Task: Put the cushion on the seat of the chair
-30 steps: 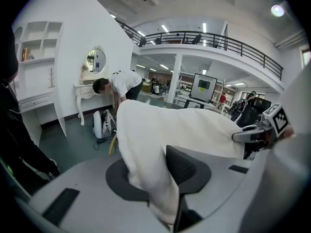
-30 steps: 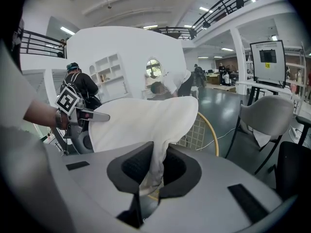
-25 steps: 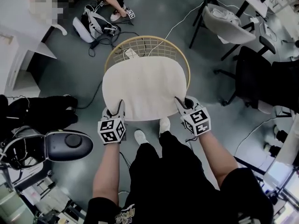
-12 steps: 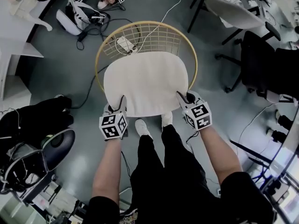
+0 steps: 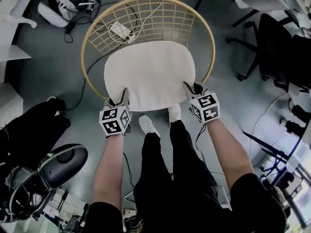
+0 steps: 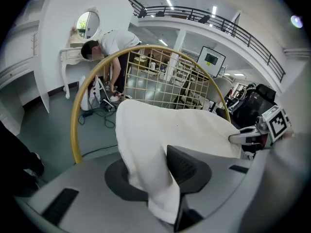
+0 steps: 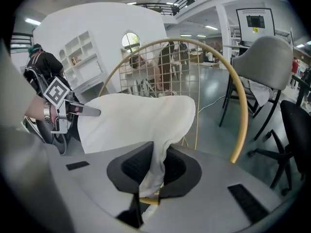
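Since a second ago both grippers have carried the cushion [image 5: 149, 74] down, and the chair [image 5: 87, 42] with its gold hoop back now rings it closely in the head view. The left gripper [image 5: 119, 101] is clenched on the near left edge and the right gripper [image 5: 192, 87] pinches the near right edge (cloth bunched between each pair of pads). The cushion seems to hang just over the seat, though contact can't be confirmed, so release looks premature. No brand or writing is legible; the marker cubes [image 5: 115, 121] bear only black-and-white squares.
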Demonstrator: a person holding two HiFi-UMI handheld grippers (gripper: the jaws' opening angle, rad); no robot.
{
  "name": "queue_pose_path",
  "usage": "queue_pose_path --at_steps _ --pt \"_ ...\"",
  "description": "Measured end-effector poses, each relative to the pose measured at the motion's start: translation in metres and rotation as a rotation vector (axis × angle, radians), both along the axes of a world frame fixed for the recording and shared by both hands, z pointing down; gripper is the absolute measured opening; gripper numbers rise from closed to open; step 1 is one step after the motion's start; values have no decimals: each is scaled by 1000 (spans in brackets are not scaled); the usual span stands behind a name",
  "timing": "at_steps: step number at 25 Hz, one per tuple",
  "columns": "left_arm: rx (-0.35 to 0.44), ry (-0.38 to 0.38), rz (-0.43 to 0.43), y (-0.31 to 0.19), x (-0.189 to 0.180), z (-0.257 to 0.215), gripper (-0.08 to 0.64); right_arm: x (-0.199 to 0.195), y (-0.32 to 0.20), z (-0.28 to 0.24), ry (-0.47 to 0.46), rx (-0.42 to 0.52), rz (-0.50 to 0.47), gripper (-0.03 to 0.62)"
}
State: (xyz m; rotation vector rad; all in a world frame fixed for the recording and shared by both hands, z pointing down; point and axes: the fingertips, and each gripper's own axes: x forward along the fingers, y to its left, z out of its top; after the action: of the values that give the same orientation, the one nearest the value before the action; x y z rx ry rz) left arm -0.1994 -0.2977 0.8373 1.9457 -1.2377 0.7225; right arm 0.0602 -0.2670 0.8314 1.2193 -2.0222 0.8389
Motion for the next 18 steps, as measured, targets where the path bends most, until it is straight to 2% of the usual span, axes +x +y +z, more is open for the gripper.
queue_pose_path --at_steps 7,13,16,18 --pt "-44 -25 17 -2 3 46 135 3 -2 54 42 -63 30 48" --pt "-63 -64 2 1 1 62 158 8 1 77 77 -110 76 48" --pt "-70 -106 -8 0 -4 65 192 8 1 84 91 -127 103 48" --pt "-85 -142 -16 1 -9 68 266 9 2 88 98 -136 123 48"
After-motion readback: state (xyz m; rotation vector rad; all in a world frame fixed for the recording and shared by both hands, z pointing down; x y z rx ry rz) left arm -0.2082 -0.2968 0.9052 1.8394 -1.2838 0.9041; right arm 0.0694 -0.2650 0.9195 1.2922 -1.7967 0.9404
